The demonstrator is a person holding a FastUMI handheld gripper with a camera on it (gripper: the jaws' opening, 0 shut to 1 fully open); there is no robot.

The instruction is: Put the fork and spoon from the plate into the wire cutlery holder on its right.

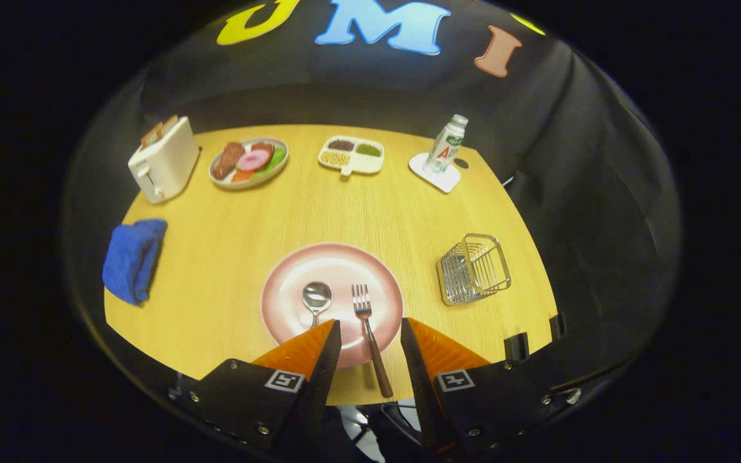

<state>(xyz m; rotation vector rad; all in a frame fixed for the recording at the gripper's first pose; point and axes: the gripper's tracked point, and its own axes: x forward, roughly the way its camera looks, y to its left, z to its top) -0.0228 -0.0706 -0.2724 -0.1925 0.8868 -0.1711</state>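
I hold the claw (370, 329) level above the table's near edge, fingers spread wide apart and gripping nothing. Left to right: at 9 o'clock, a cloth (132, 259); at 11, the spoon (316, 299) on the plate (293, 283); the fork (370, 337) between my fingers, its handle overhanging the rim; at 2, the holder (473, 269) near the table's (216, 257) right edge, bare wood around it.
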